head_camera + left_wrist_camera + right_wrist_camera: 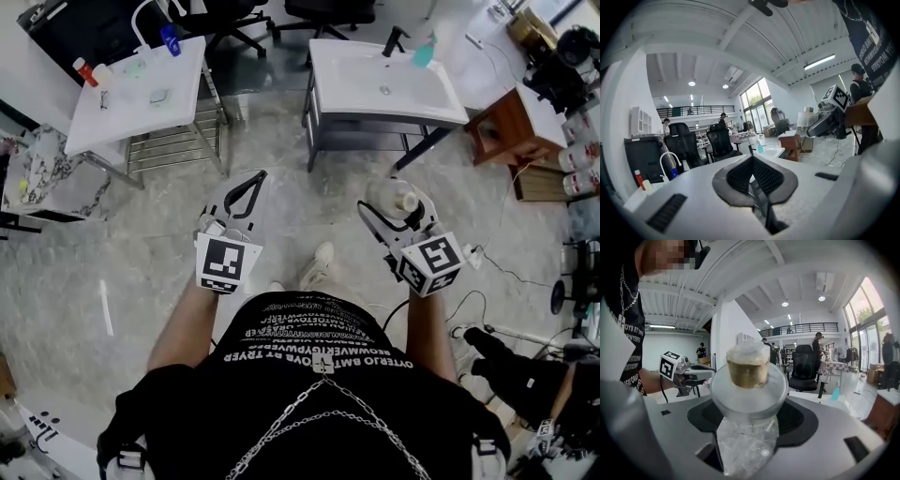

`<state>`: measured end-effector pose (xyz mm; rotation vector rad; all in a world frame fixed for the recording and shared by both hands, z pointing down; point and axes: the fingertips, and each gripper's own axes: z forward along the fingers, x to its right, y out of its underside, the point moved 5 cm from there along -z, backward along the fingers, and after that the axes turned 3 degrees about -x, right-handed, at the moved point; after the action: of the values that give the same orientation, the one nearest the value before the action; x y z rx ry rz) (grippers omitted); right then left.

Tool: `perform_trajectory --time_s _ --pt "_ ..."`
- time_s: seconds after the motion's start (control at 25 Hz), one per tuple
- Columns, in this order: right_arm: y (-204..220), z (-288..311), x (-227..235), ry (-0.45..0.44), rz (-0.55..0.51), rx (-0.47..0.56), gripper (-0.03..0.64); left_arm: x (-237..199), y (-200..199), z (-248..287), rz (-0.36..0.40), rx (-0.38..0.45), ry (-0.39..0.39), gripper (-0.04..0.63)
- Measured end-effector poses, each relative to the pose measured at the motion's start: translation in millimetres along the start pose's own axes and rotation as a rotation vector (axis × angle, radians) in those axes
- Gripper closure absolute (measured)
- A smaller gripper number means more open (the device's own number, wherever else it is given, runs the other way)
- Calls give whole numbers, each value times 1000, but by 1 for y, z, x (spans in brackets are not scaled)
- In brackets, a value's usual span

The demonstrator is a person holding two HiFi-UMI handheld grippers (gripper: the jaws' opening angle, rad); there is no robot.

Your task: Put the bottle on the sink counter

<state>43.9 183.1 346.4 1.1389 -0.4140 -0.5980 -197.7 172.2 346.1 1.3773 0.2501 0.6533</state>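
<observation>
While right gripper (395,190) clamps bottle (749,380) wide, left gripper (255,180) pinched closed, empty; bare floor (277,136) ahead of fingers; sink counter (349,73) beyond.

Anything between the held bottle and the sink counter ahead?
Nothing visible. The clear plastic bottle is in the right gripper jaws; only bare grey marble floor lies between it and the white sink counter ahead.

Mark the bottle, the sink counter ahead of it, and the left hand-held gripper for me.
bottle (746,401), right gripper view, on its clear shoulder.
sink counter (436,103), head view, on the white top near its front right corner.
left hand-held gripper (257,178), head view, between its fingertips.
</observation>
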Motion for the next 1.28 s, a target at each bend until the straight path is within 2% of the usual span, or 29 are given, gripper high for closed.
perform_trajectory --time_s 0.2,0.76,1.28 --pt "-8 27 37 -45 11 8 288 -9 0 39 -28 -16 -24 589" --pt "-21 76 146 -102 27 10 288 -25 -17 156 -22 -51 -49 591" --pt "-14 69 234 -136 22 37 288 12 -47 223 -9 -69 -61 589"
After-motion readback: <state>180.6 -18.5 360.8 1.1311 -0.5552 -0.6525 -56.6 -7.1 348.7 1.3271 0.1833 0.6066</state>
